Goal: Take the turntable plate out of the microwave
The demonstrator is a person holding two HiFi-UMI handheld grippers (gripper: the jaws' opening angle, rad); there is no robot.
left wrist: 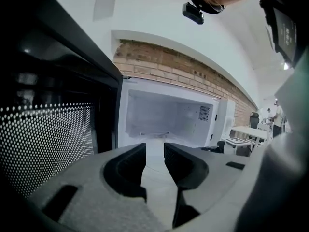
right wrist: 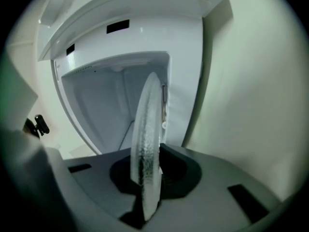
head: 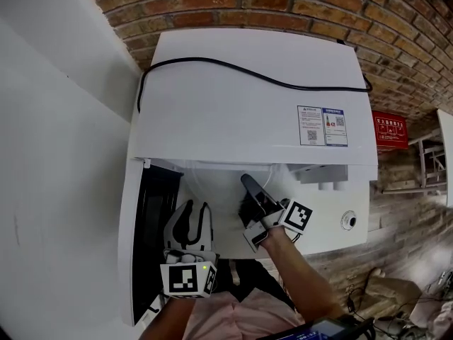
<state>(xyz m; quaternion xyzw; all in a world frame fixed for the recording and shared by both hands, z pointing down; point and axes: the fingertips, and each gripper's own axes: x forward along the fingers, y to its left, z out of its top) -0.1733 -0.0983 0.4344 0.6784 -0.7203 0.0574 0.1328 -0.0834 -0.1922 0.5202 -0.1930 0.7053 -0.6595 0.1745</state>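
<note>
Item: turntable plate (right wrist: 147, 129), clear textured glass, seen edge-on in the right gripper view. Location: at the mouth of the microwave (head: 248, 98), its near rim toward the person and the rest reaching into the cavity (left wrist: 164, 117). Whether it rests on the floor of the cavity or is lifted clear cannot be told. Right gripper (right wrist: 150, 166): jaws drawn in on the near rim, one pad on each face, so the plate is held; in the head view it (head: 249, 184) points level into the opening. Left gripper (left wrist: 154, 151): jaws partly apart, nothing between them; it hovers in front of the opening beside the open door (head: 152, 225), touching nothing. Also present: cable (head: 233, 68) across the microwave top, sticker (head: 323, 125), brick wall (head: 283, 6) behind. Step in hand, as judged: the rim is secured and withdrawal comes next. Handling advice: glass is smooth and heavy for a one-edge pinch, so the grip should be deep on the rim and firm. The plate should first be raised enough to clear whatever seats it, then drawn straight out toward the person, flat and slow. It should be kept off the cavity walls and the door. The free left gripper could take the opposite rim once that edge is out, to stop sagging or slipping.
</note>
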